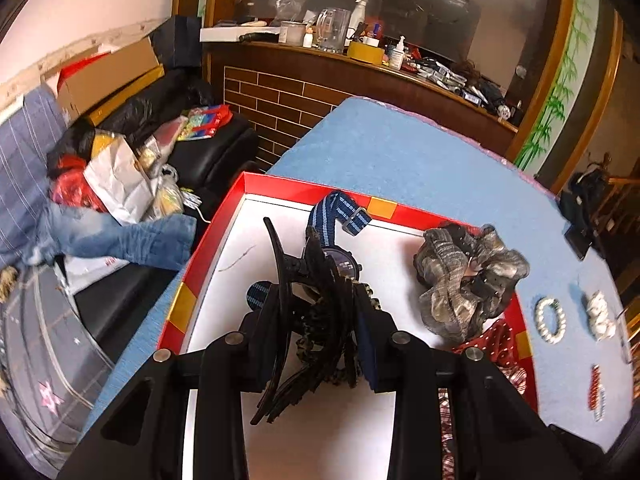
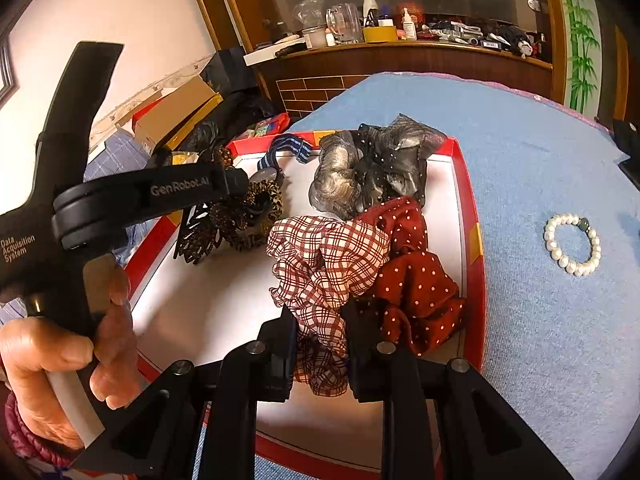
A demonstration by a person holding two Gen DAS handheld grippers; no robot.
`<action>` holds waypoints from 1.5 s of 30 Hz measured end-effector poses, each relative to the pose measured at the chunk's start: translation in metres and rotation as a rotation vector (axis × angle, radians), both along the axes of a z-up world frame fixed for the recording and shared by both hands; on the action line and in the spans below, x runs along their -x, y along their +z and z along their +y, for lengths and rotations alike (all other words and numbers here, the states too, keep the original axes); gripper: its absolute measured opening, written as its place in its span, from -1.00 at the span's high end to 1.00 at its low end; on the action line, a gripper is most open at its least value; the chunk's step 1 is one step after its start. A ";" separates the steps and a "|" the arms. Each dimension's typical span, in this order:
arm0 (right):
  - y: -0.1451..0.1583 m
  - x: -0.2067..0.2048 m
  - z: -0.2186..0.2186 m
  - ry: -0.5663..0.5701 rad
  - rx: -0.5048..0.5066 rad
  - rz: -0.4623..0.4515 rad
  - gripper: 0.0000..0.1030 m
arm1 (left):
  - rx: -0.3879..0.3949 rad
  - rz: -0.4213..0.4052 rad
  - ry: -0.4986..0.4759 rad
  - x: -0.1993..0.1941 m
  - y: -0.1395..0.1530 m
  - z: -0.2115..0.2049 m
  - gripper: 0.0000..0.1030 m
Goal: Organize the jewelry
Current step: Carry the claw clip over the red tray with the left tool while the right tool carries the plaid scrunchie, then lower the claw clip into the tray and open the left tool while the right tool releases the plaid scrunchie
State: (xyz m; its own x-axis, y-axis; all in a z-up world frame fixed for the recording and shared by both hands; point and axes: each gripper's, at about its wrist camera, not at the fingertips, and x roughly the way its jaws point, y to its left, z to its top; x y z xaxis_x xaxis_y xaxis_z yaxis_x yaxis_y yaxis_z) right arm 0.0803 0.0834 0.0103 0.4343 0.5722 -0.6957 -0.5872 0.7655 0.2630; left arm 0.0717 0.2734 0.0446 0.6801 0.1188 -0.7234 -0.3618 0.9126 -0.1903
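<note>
**Hair things gathered in the red box**

The left hand-held gripper (image 1: 316, 320) hung over the red box (image 1: 304, 184), its jaws part closed on a black claw clip (image 1: 280, 276) tangled with a leopard-print band. Behind it lay a watch with a blue striped strap (image 1: 336, 216), towards the box's far edge. The right hand-held gripper (image 2: 320, 344) had its jaws nearly together and just easing apart, with the checked scrunchie (image 2: 324, 264) between them, lying on the box floor. A red dotted scrunchie (image 2: 412, 280) touched it near the box's right edge, a grey one (image 2: 360, 176) beyond. A pearl bracelet (image 2: 572, 246) sat outside on the blue counter (image 2: 540, 152).
</note>
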 end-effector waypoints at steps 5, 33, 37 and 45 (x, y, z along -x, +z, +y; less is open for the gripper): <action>-0.004 -0.010 -0.008 -0.014 -0.036 0.066 0.53 | 0.121 -0.021 0.010 0.001 -0.003 0.016 0.37; -0.003 -0.005 -0.009 -0.020 -0.038 0.072 0.23 | 0.075 -0.024 -0.007 0.001 0.001 0.008 0.37; -0.001 -0.004 -0.012 -0.023 -0.046 0.067 0.18 | 0.053 -0.030 -0.011 0.001 0.003 0.002 0.37; 0.009 -0.001 -0.022 -0.036 -0.085 0.039 -0.12 | 0.037 -0.059 -0.021 0.004 0.009 -0.001 0.36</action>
